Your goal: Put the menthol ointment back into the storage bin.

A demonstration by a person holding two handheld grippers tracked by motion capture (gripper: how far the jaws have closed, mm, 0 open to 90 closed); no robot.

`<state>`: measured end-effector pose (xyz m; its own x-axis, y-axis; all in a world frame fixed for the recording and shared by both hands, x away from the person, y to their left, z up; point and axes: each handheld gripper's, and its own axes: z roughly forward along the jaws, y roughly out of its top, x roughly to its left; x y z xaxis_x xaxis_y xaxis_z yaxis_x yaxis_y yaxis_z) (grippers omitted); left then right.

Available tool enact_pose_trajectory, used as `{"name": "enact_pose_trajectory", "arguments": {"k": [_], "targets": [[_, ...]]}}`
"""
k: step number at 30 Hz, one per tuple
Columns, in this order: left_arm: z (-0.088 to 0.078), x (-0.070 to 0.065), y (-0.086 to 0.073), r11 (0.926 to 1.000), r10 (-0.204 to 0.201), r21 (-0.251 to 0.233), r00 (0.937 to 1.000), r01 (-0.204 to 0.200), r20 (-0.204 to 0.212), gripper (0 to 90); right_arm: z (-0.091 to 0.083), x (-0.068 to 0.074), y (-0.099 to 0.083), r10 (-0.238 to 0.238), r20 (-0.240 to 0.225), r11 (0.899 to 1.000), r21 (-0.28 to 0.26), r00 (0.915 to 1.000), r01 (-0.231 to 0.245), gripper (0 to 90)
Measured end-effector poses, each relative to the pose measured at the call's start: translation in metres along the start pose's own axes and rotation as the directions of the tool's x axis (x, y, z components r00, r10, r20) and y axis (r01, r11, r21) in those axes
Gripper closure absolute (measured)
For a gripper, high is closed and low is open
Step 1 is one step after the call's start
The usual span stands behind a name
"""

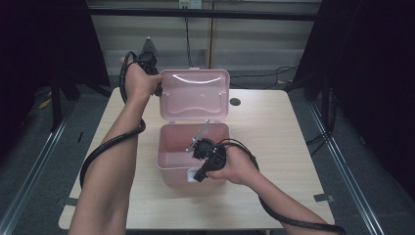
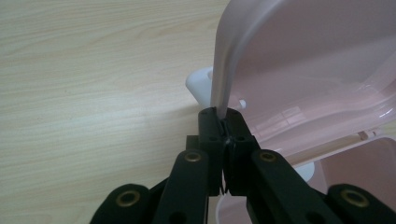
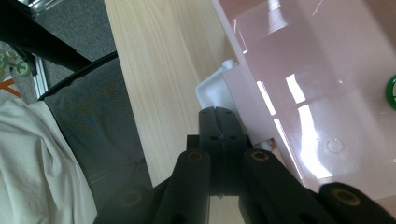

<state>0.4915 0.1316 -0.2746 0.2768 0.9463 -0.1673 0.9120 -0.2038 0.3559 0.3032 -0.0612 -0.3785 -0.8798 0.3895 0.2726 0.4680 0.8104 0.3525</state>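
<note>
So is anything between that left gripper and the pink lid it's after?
No, nothing visible. The left gripper is already shut on the edge of the pink lid, which stands open above the box.

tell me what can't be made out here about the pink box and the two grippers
- Green thing inside the pink box: cut off by the right edge of the right gripper view, so it cannot be identified.
- Right gripper: jaws shut beside the white latch; whether they touch it cannot be told.
- Box floor, high view: partly covered by the right hand.
- Left gripper: clamped on the lid edge; the pads themselves are hidden.
</note>
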Motion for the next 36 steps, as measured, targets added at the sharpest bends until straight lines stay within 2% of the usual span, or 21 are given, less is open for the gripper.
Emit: {"name": "enact_pose_trajectory", "arguments": {"k": [8,18,36], "targets": [[-0.004,-0.002,-0.004,0.9998,0.019,-0.006,0.9997,-0.02,-0.014,88.3,0.0,-0.001,0.002,0.003,0.003,1.0,-0.004,1.0,-0.003,90.0],[-0.008,-0.003,-0.009,0.9997,0.025,-0.007,0.9996,-0.025,-0.013,88.3,0.003,0.004,0.009,-0.008,0.012,1.0,0.0,0.9999,0.008,90.0],[-0.016,-0.004,-0.02,0.9983,0.052,-0.026,0.9985,-0.053,-0.014,88.1,0.004,0.004,0.01,-0.003,0.019,1.0,0.0,0.9998,0.003,90.0]]}}
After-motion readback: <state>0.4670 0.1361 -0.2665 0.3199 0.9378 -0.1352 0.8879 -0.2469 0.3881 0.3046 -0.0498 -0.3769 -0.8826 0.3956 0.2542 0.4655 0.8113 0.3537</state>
